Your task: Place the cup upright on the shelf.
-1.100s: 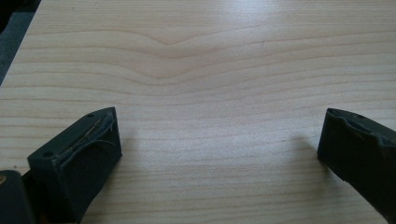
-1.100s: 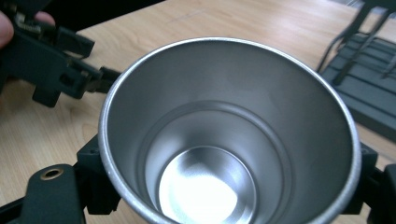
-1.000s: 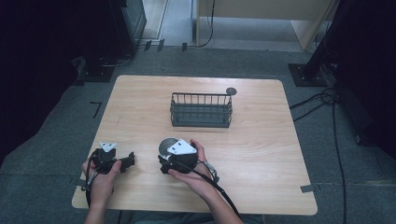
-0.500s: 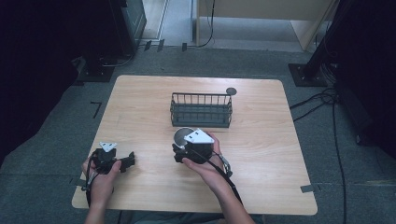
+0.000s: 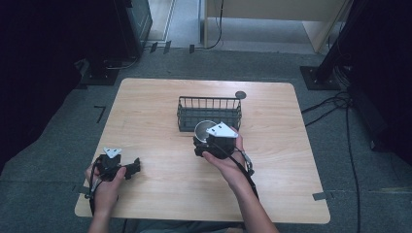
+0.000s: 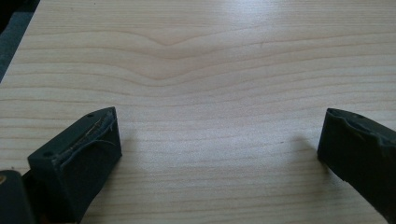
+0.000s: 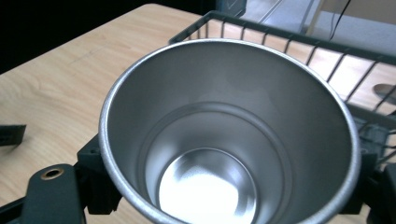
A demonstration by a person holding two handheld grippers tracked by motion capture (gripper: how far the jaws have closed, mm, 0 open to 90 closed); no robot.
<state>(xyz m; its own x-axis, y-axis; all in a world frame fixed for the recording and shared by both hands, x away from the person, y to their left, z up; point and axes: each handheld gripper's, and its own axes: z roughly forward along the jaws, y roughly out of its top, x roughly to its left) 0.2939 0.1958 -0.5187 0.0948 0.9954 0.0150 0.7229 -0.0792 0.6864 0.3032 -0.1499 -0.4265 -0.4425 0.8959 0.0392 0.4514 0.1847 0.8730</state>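
Note:
My right gripper (image 5: 208,135) is shut on a steel cup (image 5: 203,128), holding it above the table just in front of the black wire basket (image 5: 209,113). In the right gripper view the cup (image 7: 229,140) is upright and empty, its rim wide and its shiny bottom visible, with the black jaws pressed against both its sides and the basket (image 7: 299,42) right behind it. Near the table's front left my left gripper (image 5: 134,168) rests low over the wood. Its fingers (image 6: 79,158) stand wide apart in the left gripper view, with bare wood between them.
A small dark round disc (image 5: 240,94) lies on the table behind the basket's right end. The wooden table (image 5: 291,160) has bare room at the right and front. Cables (image 5: 340,104) and dark stands lie on the floor around it.
My right gripper has carried the steel cup forward and to the right, from mid-table up to the basket's front wall. The left gripper has stayed where it was.

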